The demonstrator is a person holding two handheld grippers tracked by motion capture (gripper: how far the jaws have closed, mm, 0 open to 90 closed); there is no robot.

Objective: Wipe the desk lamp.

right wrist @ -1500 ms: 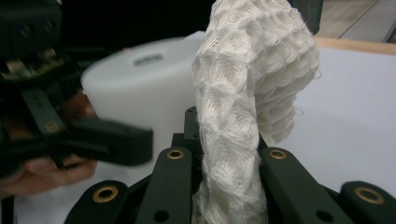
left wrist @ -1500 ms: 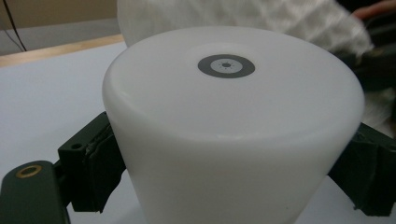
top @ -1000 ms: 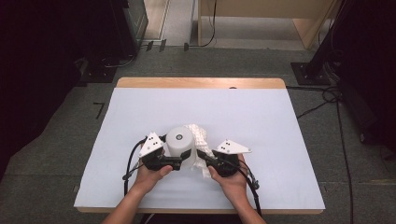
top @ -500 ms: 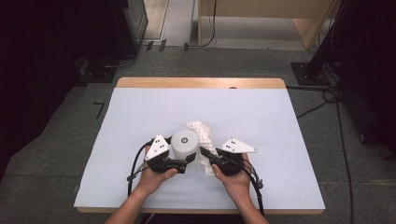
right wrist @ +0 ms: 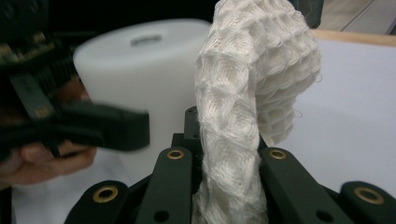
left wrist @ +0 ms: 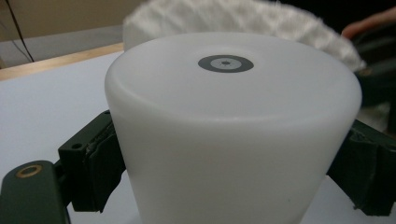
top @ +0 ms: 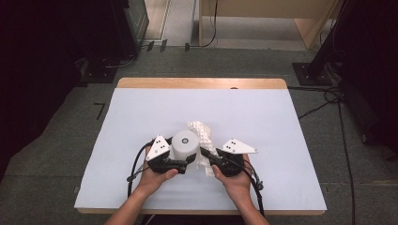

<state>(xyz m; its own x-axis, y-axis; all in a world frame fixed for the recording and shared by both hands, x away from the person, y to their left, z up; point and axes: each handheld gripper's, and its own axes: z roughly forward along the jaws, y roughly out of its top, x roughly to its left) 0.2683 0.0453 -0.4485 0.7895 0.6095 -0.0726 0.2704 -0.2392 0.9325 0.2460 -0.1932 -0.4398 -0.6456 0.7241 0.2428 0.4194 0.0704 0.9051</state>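
Note:
A white plastic cup (top: 183, 144) stands upside down on the table near the front edge, a small grey ring mark on its upturned base. My left gripper (top: 185, 161) is shut on the cup (left wrist: 233, 130), one pad on each side of its wall. My right gripper (top: 206, 157) is shut on a white waffle-weave cloth (top: 202, 136). The cloth (right wrist: 247, 93) rises between the jaws, curls over, and leans against the cup's right side. The cup (right wrist: 140, 70) and the left gripper (right wrist: 93, 126) are close by in the right gripper view.
The table (top: 234, 108) is covered by a pale sheet, with a wooden edge at the back. Dark equipment and cables stand on the floor at both sides. Wooden furniture legs are behind the table.
Both hands and what they hold have shifted only slightly. The grips on the cup and the cloth are the same.

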